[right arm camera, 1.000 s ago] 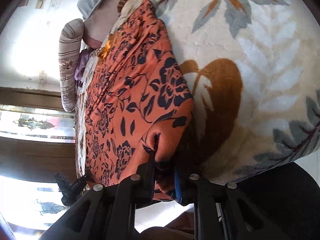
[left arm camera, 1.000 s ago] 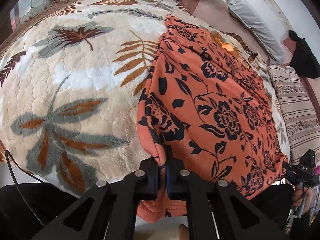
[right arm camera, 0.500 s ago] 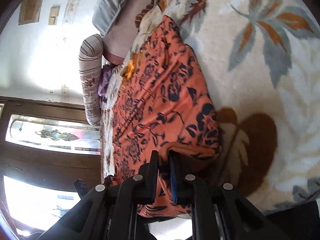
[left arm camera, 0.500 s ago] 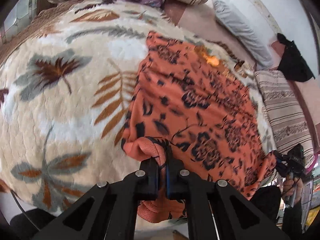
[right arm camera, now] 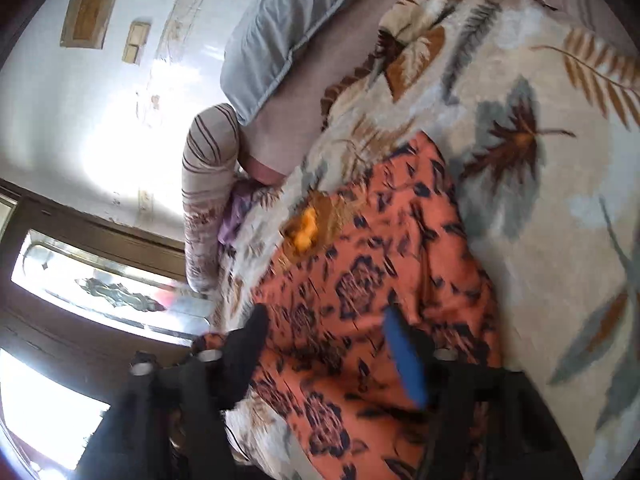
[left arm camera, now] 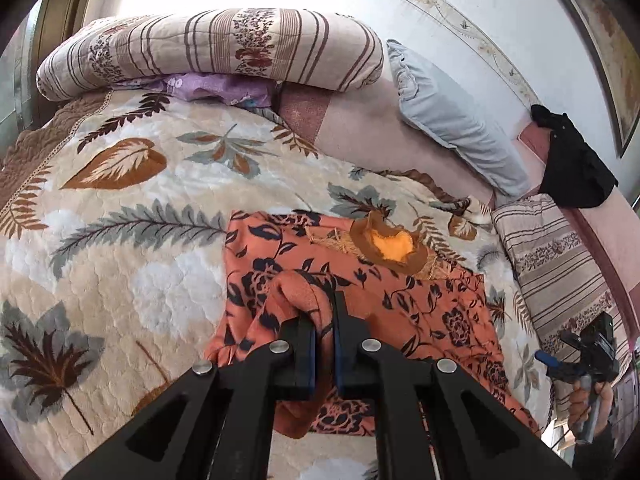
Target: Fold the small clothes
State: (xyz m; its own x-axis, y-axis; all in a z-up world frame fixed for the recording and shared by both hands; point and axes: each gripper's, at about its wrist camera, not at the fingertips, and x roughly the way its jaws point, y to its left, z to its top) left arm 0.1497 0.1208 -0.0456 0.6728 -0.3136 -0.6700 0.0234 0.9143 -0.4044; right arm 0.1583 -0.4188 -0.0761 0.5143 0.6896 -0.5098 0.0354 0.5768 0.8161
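Note:
An orange garment with a black flower print [left arm camera: 404,300] lies on the leaf-patterned blanket [left arm camera: 120,248], its near edge lifted and carried toward its far end. My left gripper [left arm camera: 327,300] is shut on a bunched corner of that edge. At the right edge of the left wrist view, a hand holds the right gripper [left arm camera: 582,354]. In the right wrist view the garment [right arm camera: 360,280] lies folded under my right gripper [right arm camera: 324,316], whose jaws are opening wide, the cloth beneath them and not pinched. An orange patch shows at the garment's far end [right arm camera: 304,232].
A striped bolster [left arm camera: 208,48] and a purple cloth [left arm camera: 212,88] lie at the head of the bed. A grey pillow [left arm camera: 452,120], a black cloth [left arm camera: 572,160] and a striped cushion [left arm camera: 556,256] line the wall side. A window [right arm camera: 100,280] is beyond the bed.
Both grippers carried the garment's near edge up and over toward the far end. The right gripper let go of the cloth and spread wide; the left still grips its corner.

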